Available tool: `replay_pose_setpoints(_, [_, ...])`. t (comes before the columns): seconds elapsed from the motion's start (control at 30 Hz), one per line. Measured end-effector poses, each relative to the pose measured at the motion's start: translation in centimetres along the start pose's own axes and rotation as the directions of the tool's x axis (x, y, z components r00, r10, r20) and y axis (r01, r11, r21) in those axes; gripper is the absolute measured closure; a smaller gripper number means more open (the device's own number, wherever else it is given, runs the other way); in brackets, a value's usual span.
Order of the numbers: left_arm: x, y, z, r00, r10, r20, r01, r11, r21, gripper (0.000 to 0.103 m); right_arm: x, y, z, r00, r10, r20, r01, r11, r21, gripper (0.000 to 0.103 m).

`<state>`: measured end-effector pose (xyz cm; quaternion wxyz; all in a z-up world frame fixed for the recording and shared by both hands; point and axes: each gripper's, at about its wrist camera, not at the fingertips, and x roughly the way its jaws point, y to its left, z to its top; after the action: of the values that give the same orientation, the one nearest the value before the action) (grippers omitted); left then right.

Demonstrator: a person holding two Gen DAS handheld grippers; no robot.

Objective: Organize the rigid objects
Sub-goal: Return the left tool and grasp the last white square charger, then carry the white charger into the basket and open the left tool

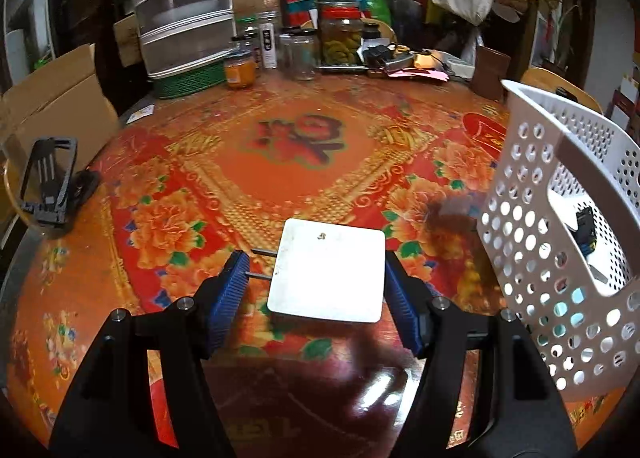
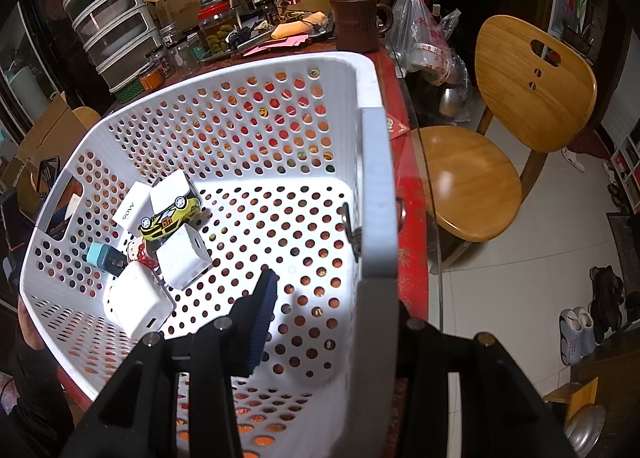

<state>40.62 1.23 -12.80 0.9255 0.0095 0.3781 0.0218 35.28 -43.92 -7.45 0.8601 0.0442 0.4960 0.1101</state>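
A white square charger [image 1: 328,272] with two metal prongs on its left side lies on the red flowered table. My left gripper [image 1: 314,274] is open, one blue pad on each side of the charger; the right pad is at its edge. The white perforated basket [image 1: 532,194] stands to its right, tilted. In the right wrist view my right gripper [image 2: 324,298] is shut on the basket's right rim [image 2: 376,218]. Inside the basket lie several white chargers [image 2: 182,256], a yellow toy car [image 2: 170,218] and a teal plug [image 2: 102,256].
A black phone stand [image 1: 50,182] sits at the table's left edge. Jars [image 1: 340,34], stacked drawers [image 1: 184,6] and clutter fill the table's far side. A brown mug [image 2: 358,22] stands behind the basket. A wooden chair [image 2: 500,146] is right of the table.
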Motion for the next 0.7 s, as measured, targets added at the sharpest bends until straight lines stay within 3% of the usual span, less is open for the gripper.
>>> replay_pose_setpoints(0.37, [-0.5,0.7,-0.1,1.000,0.015,0.019,-0.014,0.999,-0.037,0.039,-0.3,-0.1,-0.1,1.000,0.003,0.017,-0.003,1.000,-0.001,0.060])
replay_pose_setpoints(0.47, [-1.3,0.7,0.3,0.994,0.094,0.057,-0.092,0.995,-0.028,0.039,-0.3,-0.1,-0.1,1.000,0.004,0.016,-0.004,1.000,-0.002,0.060])
replay_pose_setpoints(0.7, [-5.1,0.6,2.7,0.974,0.186,0.132,-0.186,0.982,-0.017,0.039,-0.3,-0.1,-0.1,1.000,0.004,0.014,-0.004,1.000,-0.003,0.059])
